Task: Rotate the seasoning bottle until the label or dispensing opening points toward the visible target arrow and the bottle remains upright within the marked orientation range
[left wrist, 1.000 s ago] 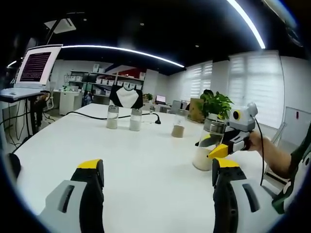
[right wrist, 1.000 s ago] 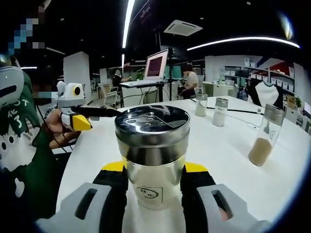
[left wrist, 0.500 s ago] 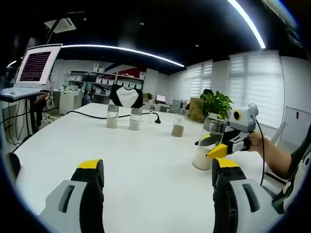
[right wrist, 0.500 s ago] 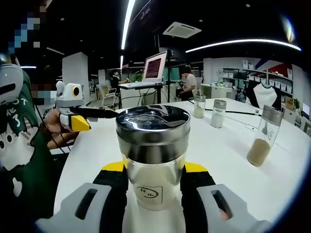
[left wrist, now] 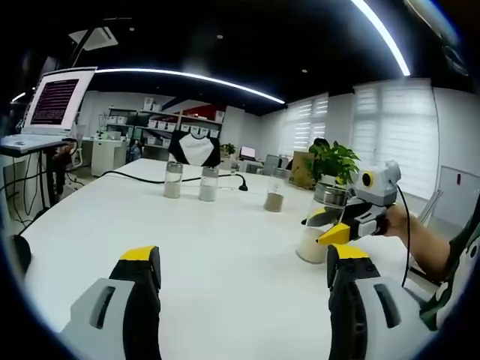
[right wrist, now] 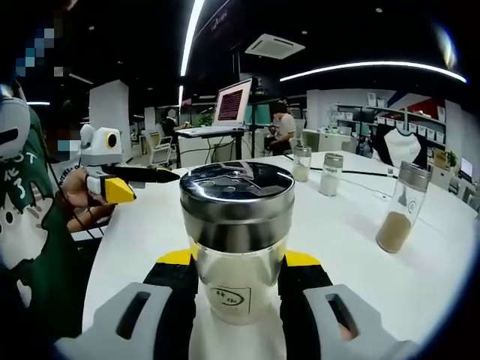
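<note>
Right gripper [right wrist: 235, 281] clamps upright seasoning bottle [right wrist: 236, 247] between jaws, on table [right wrist: 352, 255].

seasoning bottle [right wrist: 236, 240] base hidden below right gripper [right wrist: 238, 300] jaws. small label [right wrist: 226, 297] print too tiny to read. laptop [left wrist: 51, 105] screen text blurred. far jars' [left wrist: 174, 181] contents unclear. table [left wrist: 217, 247] right edge cut off by picture. person's sleeve [left wrist: 463, 270] cropped at edge.
</note>
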Available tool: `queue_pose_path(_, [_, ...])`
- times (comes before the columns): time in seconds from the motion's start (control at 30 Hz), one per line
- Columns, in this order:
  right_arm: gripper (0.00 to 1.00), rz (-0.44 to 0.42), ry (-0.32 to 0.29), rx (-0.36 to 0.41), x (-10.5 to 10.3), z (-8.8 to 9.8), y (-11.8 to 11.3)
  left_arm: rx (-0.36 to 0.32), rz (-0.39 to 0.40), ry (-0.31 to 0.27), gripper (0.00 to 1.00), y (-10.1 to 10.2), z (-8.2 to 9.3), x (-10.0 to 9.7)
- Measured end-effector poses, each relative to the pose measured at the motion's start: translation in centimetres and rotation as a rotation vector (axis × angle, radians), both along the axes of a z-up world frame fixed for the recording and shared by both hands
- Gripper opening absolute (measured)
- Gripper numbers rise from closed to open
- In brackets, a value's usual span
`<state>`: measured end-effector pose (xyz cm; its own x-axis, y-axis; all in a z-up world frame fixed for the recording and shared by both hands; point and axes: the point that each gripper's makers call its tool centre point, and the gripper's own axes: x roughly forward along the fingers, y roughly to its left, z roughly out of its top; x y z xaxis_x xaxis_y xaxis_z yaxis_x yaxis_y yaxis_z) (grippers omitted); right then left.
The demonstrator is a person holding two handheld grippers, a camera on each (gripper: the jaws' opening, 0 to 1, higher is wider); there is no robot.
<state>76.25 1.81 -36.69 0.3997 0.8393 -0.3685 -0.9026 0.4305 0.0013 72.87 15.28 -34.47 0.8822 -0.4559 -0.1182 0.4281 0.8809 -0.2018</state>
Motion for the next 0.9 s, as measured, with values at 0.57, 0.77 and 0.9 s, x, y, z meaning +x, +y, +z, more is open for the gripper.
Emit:
queue_pose_path(0.57, [0.41,-0.124,-0.003,-0.005,0.24,-0.07,-0.28,0.0,-0.011,0.009,0.97,-0.4,-0.32,-0.02])
queue_pose_path(0.77, [0.41,-0.182,0.004,-0.006,0.47,-0.08,-0.4,-0.006,-0.016,0.008,0.97,-0.52,-0.25,-0.07])
queue_pose_path(0.9, [0.41,-0.228,-0.002,-0.006,0.55,-0.07,-0.49,-0.005,-0.012,0.008,0.97,-0.42,-0.24,-0.07])
